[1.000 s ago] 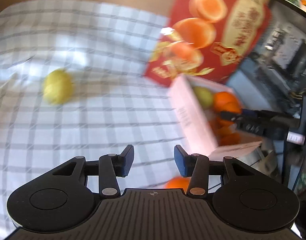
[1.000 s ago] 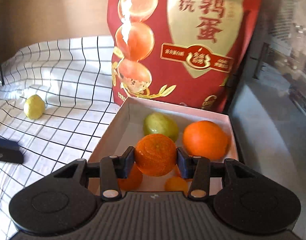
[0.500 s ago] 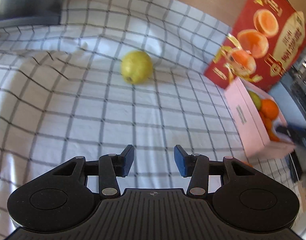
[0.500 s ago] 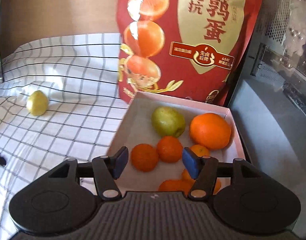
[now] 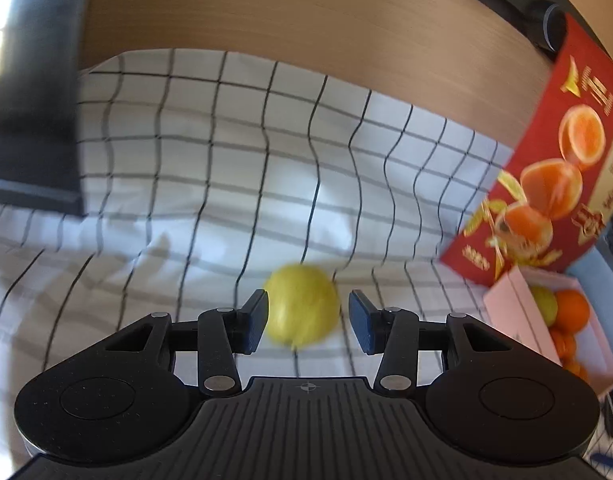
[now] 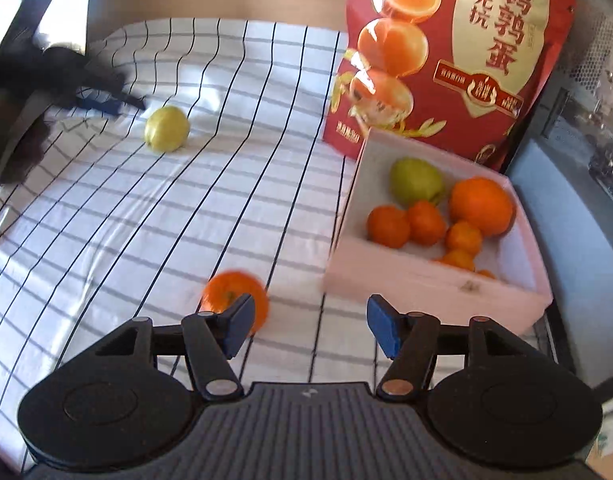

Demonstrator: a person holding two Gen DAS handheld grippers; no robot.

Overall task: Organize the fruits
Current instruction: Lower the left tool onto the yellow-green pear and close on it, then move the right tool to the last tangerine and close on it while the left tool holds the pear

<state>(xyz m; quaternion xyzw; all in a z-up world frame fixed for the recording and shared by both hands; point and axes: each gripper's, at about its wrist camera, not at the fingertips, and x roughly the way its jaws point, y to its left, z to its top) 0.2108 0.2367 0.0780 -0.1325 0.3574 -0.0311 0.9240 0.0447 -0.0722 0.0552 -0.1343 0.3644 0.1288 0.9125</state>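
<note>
A yellow-green fruit (image 5: pixel 302 310) lies on the checked cloth (image 5: pixel 186 160), between the fingers of my left gripper (image 5: pixel 308 322). The left pad is close to it and a gap shows at the right pad, so the gripper is open. In the right wrist view the same fruit (image 6: pixel 166 128) sits far left, with the blurred left gripper (image 6: pixel 102 100) beside it. My right gripper (image 6: pixel 310 326) is open, its jaws still opening, with nothing between them. A loose tangerine (image 6: pixel 234 294) lies just beyond its left fingertip. The pink box (image 6: pixel 406 280) holds a green pear (image 6: pixel 416 182), a big orange (image 6: pixel 482 206) and several tangerines.
A tall red bag (image 6: pixel 466 60) printed with oranges stands behind the box. A dark flat object (image 5: pixel 26 120) lies at the cloth's left edge. A wooden wall (image 5: pixel 306 20) runs behind. A grey-blue surface (image 6: pixel 566 240) and a mesh case (image 6: pixel 598 60) border the right.
The right gripper let its tangerine go into the box, opened and drew back to the left. The left gripper swung left across the cloth to the yellow-green fruit, which now sits between its fingers.
</note>
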